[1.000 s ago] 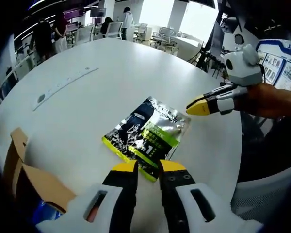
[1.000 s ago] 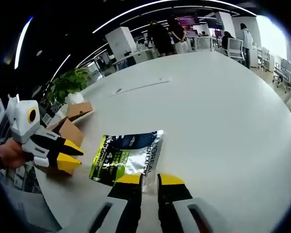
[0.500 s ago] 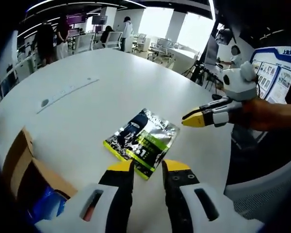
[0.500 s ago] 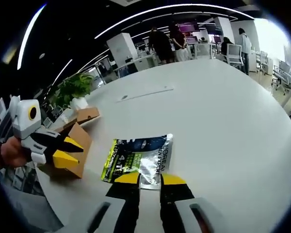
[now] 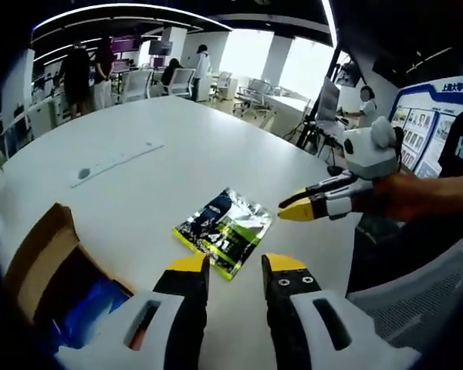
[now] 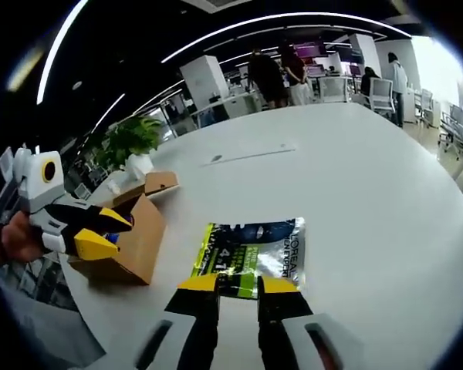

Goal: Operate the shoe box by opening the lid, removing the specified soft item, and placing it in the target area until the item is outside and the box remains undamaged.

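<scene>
While both tongs are drawing back from the table, the glossy black, silver and lime-green foil sachet lies flat on the round white table, free of any grip. In the left gripper view it now sits farther ahead of the left gripper than a second ago, with bare table between its near edge and the yellow tips. In the right gripper view the sachet lies just ahead of the right gripper; whether the tips overlap its near edge cannot be told from this angle.

Left tongs: jaws parted, holding nothing. Right tongs: jaws a little apart in their own view, nothing between them; seen from the left gripper view, the right gripper hangs to the right of the sachet, clear of it, tips close together.

The brown cardboard shoe box stands open, lid flap raised, to the left of the right tongs and well apart from the sachet. In the left gripper view the shoe box comes further into the picture at the lower left than before, showing blue contents inside. No tear or crush is visible on the card.

Judgement: the item is outside the box and resting on the table, so removal and placing appear done. The withdrawal reads as release completed; what remains is only to clear the tongs without knocking the box.
</scene>
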Demonstrator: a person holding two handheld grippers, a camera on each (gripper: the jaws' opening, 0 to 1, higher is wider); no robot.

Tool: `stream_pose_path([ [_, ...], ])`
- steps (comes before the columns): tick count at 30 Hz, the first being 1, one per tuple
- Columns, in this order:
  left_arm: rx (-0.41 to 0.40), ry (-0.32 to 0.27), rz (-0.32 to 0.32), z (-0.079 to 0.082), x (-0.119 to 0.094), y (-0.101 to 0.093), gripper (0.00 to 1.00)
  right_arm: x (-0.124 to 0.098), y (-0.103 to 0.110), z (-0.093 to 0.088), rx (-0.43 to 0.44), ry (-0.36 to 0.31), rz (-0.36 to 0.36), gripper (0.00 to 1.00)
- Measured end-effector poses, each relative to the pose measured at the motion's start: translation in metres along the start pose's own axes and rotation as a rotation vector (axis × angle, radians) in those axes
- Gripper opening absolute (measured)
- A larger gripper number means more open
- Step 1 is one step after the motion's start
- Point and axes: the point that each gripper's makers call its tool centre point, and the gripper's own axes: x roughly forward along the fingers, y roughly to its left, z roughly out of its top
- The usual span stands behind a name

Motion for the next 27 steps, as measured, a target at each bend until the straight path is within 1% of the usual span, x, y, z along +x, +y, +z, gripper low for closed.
stream_pose_path([
  [2,0.010,-0.005,0.001,0.000,-0.006,0.002,0.27,0.001,0.005,-0.001,0.004,-0.004,-0.003,0.15],
  [5,0.003,-0.022,-0.005,0.000,-0.017,0.005,0.30,0.004,0.014,-0.001,-0.001,-0.006,0.005,0.15],
  [7,0.003,-0.032,0.005,-0.001,-0.024,0.011,0.30,0.005,0.022,-0.001,-0.010,-0.001,0.014,0.15],
  [11,-0.022,-0.049,0.025,-0.005,-0.038,0.020,0.30,0.009,0.034,0.001,-0.019,0.002,0.032,0.15],
  [16,-0.017,-0.059,0.057,-0.013,-0.056,0.031,0.30,0.015,0.056,0.006,-0.033,0.000,0.070,0.17],
  [21,-0.043,-0.081,0.083,-0.020,-0.077,0.045,0.31,0.021,0.074,0.009,-0.048,0.001,0.091,0.17],
  [23,-0.046,-0.083,0.090,-0.023,-0.083,0.049,0.31,0.024,0.085,0.008,-0.064,0.008,0.103,0.17],
  [27,-0.050,-0.091,0.104,-0.029,-0.099,0.055,0.32,0.025,0.098,0.008,-0.074,0.010,0.118,0.18],
])
